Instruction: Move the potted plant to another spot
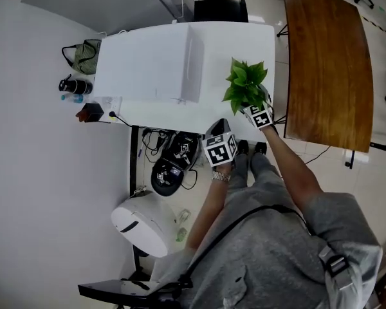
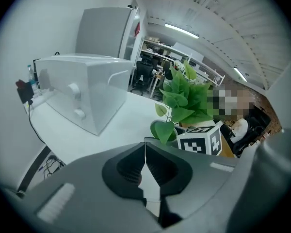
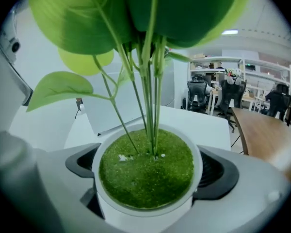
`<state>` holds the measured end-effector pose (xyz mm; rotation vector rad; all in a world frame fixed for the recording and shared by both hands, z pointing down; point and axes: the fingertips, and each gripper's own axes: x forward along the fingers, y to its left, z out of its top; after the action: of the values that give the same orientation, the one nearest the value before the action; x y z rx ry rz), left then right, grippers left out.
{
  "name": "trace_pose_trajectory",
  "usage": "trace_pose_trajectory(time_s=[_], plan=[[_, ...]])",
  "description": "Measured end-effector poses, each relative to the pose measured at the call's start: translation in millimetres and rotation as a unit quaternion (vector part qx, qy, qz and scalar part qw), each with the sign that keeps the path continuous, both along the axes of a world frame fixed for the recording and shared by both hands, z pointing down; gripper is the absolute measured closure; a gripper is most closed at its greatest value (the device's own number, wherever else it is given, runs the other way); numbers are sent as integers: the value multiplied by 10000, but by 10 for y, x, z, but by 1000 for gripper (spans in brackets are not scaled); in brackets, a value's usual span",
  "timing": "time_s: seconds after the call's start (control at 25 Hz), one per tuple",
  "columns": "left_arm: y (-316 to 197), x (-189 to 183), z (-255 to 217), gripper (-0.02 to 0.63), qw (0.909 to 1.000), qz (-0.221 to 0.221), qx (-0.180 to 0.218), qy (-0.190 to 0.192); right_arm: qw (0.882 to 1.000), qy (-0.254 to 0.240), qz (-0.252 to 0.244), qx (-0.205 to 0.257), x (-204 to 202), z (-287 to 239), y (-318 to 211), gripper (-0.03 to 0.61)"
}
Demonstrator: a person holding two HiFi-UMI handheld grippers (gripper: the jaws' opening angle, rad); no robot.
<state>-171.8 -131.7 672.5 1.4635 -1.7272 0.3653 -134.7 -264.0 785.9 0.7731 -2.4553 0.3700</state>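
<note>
Room: office, seen from above; white desk [image 1: 235, 44] with a white box [image 1: 148, 63] on its left part; wooden table [image 1: 328, 63] to the right.
Plant [image 1: 246, 82]: at the desk's near right corner; stems upright; round white pot filled with green.
Right gripper [image 3: 149, 171]: jaws set wide, one on each side of the pot, pressing its rim; I judge the pot held.
Left gripper [image 2: 145, 150]: jaws together, nothing between them; it sits just left of the plant and nearer to me.
Key relation: the plant lies straight ahead between my right jaws, its axis vertical; the right hand is the one to carry it; I cannot tell whether the pot rests on the desk.
</note>
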Motion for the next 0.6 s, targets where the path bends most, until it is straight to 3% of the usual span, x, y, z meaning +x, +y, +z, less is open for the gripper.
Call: trace_pose_trajectory(time_s=[0.24, 0.48, 0.52, 0.6], plan=[[-200, 197, -80, 594, 9995, 259, 169, 24, 9992, -273, -219, -205, 129, -148, 80, -5], [-301, 493, -185, 594, 9983, 529, 250, -77, 9981, -455, -107, -402, 601, -265, 240, -3], [-305, 529, -198, 594, 9980, 575, 258, -108, 9981, -421, 6, -441, 730, -267, 287, 15], [-325, 597, -225, 594, 9970, 695, 314, -164, 9982, -299, 282, -425, 994, -289, 374, 187]])
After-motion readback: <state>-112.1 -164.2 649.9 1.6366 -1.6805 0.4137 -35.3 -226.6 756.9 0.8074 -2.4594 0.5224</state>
